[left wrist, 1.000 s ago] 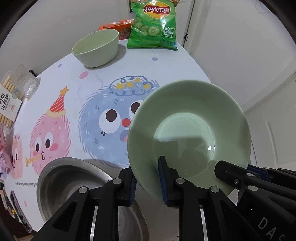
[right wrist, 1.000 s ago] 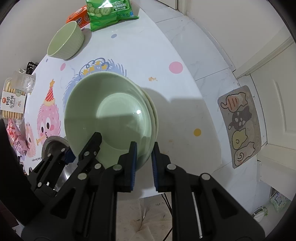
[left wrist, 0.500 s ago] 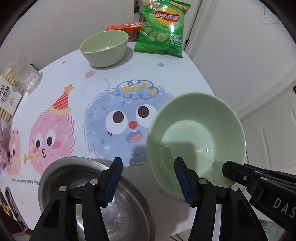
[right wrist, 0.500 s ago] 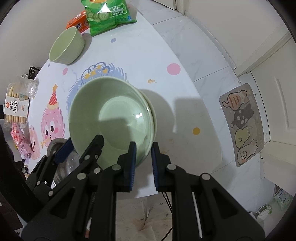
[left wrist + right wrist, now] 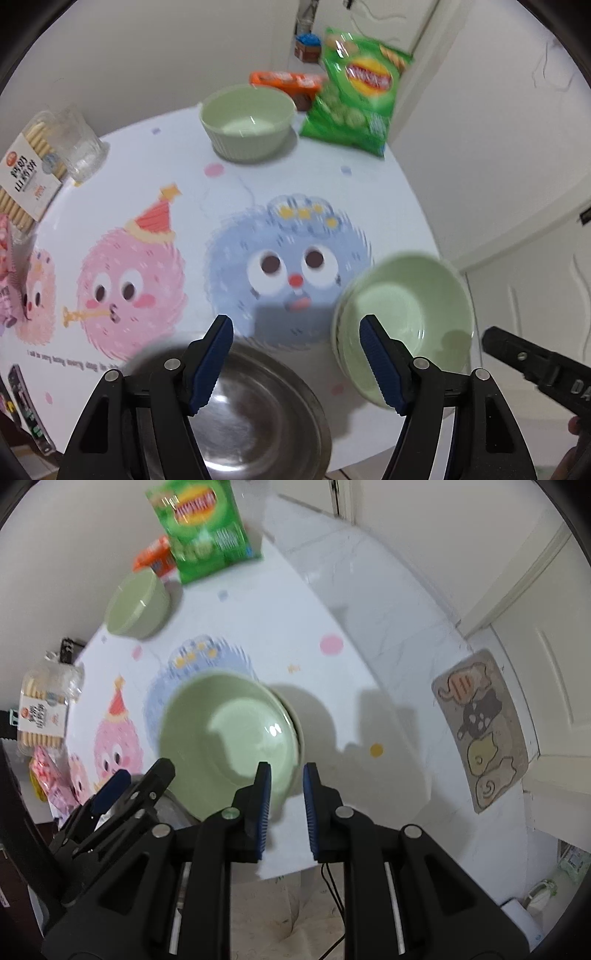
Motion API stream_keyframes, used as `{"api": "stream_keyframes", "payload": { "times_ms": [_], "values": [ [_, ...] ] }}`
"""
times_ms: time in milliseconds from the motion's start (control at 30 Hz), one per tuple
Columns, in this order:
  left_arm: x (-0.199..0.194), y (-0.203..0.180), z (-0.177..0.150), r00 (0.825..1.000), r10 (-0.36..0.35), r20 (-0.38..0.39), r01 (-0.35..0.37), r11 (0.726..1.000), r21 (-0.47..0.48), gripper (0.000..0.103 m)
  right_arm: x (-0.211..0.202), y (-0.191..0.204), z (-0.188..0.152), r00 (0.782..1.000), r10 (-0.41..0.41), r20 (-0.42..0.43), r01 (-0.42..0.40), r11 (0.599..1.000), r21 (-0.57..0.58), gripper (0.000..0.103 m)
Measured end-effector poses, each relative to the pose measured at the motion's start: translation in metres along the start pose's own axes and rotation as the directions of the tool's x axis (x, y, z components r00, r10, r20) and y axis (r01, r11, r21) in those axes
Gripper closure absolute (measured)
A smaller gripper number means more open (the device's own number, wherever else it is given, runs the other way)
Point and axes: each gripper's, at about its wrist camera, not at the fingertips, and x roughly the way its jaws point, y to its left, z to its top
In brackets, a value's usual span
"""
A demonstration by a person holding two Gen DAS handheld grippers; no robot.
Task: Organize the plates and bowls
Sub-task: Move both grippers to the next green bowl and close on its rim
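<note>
Both claws hold nothing, left claw [image 5: 295, 360] wide, right claw [image 5: 286, 805] narrow; stacked green bowls [image 5: 229, 738] near the bench [image 5: 258, 627] edge risk a knock.

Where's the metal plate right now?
In the left wrist view, the metal plate lies at the table's near edge, behind the open left gripper, left of the green bowls.
</note>
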Motion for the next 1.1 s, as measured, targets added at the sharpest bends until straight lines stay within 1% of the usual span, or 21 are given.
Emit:
{"api": "stream_keyframes", "payload": {
  "times_ms": [67,100,133,200,233,300,400,533,600,667,733,833,933,967,1100],
  "values": [
    [-0.005,0.01,0.013,1.0,0.0,0.011,0.0,1.0,-0.016,0.027,-0.016,0.01,0.006,0.999,0.027,0.045,-0.027,1.0,-0.004,0.083],
    [-0.007,0.018,0.023,1.0,0.005,0.023,-0.005,1.0,-0.028,0.024,-0.021,0.015,0.009,0.997,0.053,0.062,-0.053,0.999,-0.005,0.083],
    [-0.007,0.025,0.031,0.999,0.012,0.031,-0.01,0.999,-0.037,0.023,-0.026,0.024,0.014,0.993,0.09,0.078,-0.089,0.996,-0.01,0.081],
    [-0.007,0.04,0.048,0.999,0.03,0.042,-0.028,0.998,-0.062,0.022,-0.027,0.043,0.024,0.987,0.136,0.088,-0.134,0.991,-0.032,0.07],
    [-0.004,0.052,0.06,0.998,0.042,0.045,-0.038,0.996,-0.086,0.022,-0.025,0.054,0.03,0.984,0.156,0.088,-0.153,0.987,-0.045,0.062],
    [0.0,0.063,0.075,0.998,0.053,0.042,-0.048,0.993,-0.107,0.021,-0.018,0.076,0.044,0.978,0.186,0.093,-0.18,0.982,-0.064,0.061],
    [0.012,0.076,0.099,0.995,0.086,0.056,-0.08,0.99,-0.112,0.021,-0.002,0.1,0.063,0.978,0.19,0.084,-0.184,0.981,-0.068,0.061],
    [0.031,0.09,0.131,0.992,0.109,0.066,-0.1,0.988,-0.12,0.021,0.021,0.123,0.092,0.976,0.207,0.074,-0.203,0.978,-0.046,0.061],
    [0.039,0.095,0.142,0.992,0.113,0.058,-0.105,0.986,-0.126,0.021,0.031,0.131,0.107,0.976,0.204,0.074,-0.202,0.979,-0.034,0.061],
    [0.052,0.102,0.155,0.994,0.102,0.045,-0.096,0.987,-0.127,0.021,0.041,0.136,0.121,0.977,0.2,0.07,-0.199,0.98,-0.015,0.061],
    [0.062,0.106,0.166,0.993,0.107,0.039,-0.102,0.987,-0.121,0.021,0.055,0.141,0.134,0.977,0.207,0.055,-0.207,0.978,0.009,0.061],
    [0.074,0.11,0.179,0.995,0.1,0.026,-0.096,0.988,-0.124,0.021,0.07,0.146,0.146,0.984,0.172,0.048,-0.173,0.985,0.02,0.061],
    [0.09,0.112,0.189,0.994,0.11,0.003,-0.109,0.988,-0.11,0.021,0.086,0.151,0.158,0.985,0.173,0.025,-0.174,0.984,0.04,0.061],
    [0.094,0.113,0.192,0.994,0.112,0.0,-0.112,0.988,-0.107,0.021,0.092,0.153,0.162,0.987,0.161,0.018,-0.162,0.986,0.039,0.061],
    [0.111,0.114,0.199,0.994,0.111,-0.022,-0.113,0.989,-0.101,0.021,0.108,0.157,0.176,0.992,0.125,-0.001,-0.125,0.991,0.046,0.061]
  ]
}}
